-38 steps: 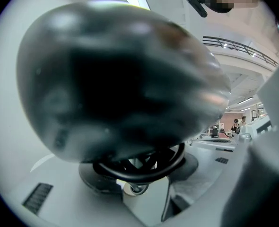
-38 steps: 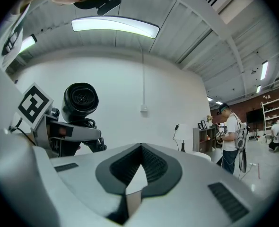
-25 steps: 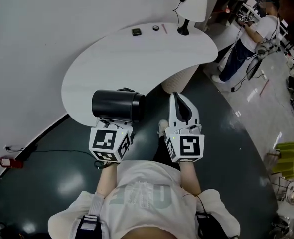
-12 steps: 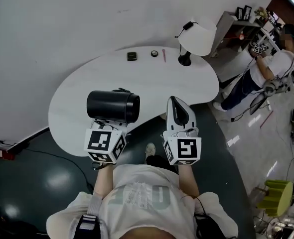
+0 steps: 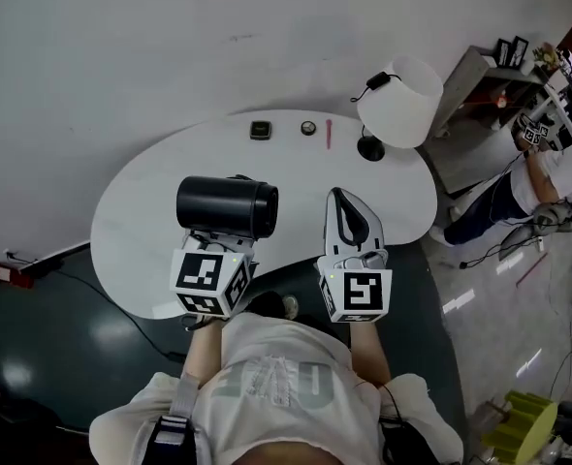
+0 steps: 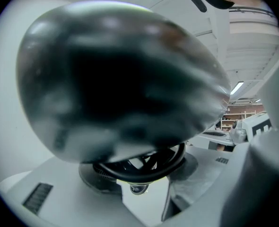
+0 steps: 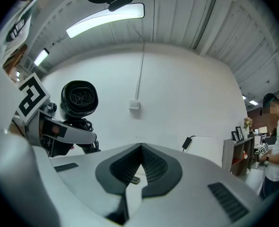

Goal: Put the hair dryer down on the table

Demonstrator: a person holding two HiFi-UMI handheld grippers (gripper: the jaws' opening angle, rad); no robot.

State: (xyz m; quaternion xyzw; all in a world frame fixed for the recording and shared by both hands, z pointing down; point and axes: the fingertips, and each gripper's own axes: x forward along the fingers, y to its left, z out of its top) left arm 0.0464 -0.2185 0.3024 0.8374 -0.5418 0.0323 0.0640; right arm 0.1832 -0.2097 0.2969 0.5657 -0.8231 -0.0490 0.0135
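The black hair dryer (image 5: 226, 204) hangs over the near part of the white table (image 5: 141, 231), barrel lying crosswise. My left gripper (image 5: 230, 234) is shut on it from below; the jaws are hidden under the barrel. In the left gripper view the hair dryer (image 6: 120, 79) fills most of the frame, with its coiled cord (image 6: 139, 161) beneath. The right gripper view shows the hair dryer (image 7: 79, 98) from its grille end, held in the left gripper (image 7: 66, 134). My right gripper (image 5: 344, 206) is shut with nothing in it, beside the dryer to the right; its closed tips (image 7: 140, 149) meet.
A white lamp (image 5: 399, 90) stands at the table's far right. A small black square (image 5: 259, 130), a round object (image 5: 308, 128) and a pink pen (image 5: 328, 133) lie along the far edge. A person (image 5: 557, 177) stands at the right. A red box (image 5: 2, 271) lies on the floor.
The table has come closer and now lies under both grippers. The hair dryer stays in the left gripper's hold, and the right gripper stays shut.
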